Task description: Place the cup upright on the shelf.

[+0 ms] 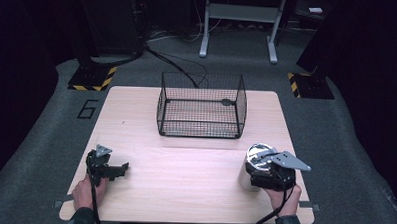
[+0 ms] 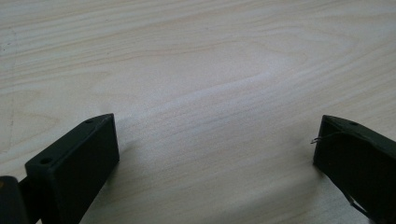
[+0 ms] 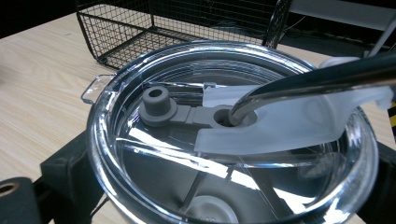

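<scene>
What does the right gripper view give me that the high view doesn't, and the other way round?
The right gripper view alone shows the tumbler's clear lid up close: a grey silicone plug, a metal straw entering its hole, and a translucent strip lying across the top.

The high view alone shows the layout: the left gripper low over bare table at the near left, jaws apart, and the right gripper around the tumbler at the near right.

Both show the black wire basket beyond the tumbler, and the wooden tabletop.
</scene>
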Action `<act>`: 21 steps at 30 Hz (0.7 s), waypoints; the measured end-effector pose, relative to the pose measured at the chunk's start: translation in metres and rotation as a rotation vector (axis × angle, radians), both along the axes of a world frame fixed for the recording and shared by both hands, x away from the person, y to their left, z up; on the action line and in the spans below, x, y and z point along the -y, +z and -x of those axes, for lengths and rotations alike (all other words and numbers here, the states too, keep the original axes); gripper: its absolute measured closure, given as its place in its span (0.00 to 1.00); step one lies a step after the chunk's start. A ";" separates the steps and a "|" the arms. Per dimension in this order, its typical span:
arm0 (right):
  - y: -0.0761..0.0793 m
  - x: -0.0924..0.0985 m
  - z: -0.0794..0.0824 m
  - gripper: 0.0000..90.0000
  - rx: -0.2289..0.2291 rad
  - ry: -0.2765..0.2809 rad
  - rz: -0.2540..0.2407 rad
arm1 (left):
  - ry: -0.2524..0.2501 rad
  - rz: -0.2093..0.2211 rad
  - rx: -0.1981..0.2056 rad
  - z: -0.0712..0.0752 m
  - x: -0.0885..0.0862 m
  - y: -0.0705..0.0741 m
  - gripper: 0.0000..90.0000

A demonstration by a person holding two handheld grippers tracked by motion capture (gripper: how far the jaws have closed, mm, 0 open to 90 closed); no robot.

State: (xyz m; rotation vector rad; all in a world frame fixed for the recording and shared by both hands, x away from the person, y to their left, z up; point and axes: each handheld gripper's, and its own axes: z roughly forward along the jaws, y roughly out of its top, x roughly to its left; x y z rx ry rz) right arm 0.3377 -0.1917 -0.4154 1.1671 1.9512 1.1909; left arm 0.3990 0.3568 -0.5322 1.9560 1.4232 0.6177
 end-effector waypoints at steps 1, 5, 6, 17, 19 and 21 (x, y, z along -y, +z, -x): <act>0.001 -0.001 -0.001 0.04 0.002 0.004 0.004 | -0.003 -0.003 -0.003 0.000 0.000 0.000 0.00; 0.006 -0.004 -0.004 0.04 0.004 0.007 -0.002 | -0.001 -0.002 -0.003 0.000 0.000 0.000 0.00; 0.007 -0.005 -0.005 0.04 0.002 0.009 0.002 | -0.002 -0.003 -0.003 0.000 0.000 0.000 0.00; 0.018 -0.012 -0.015 0.04 -0.006 0.029 0.008 | 0.005 0.005 -0.004 0.000 0.000 0.000 0.00; 0.019 -0.013 -0.017 0.04 -0.006 0.042 0.013 | 0.004 0.006 -0.001 0.000 0.001 0.000 0.00; 0.020 -0.014 -0.018 0.04 -0.007 0.038 0.009 | 0.004 0.007 -0.002 0.000 0.001 0.000 0.00</act>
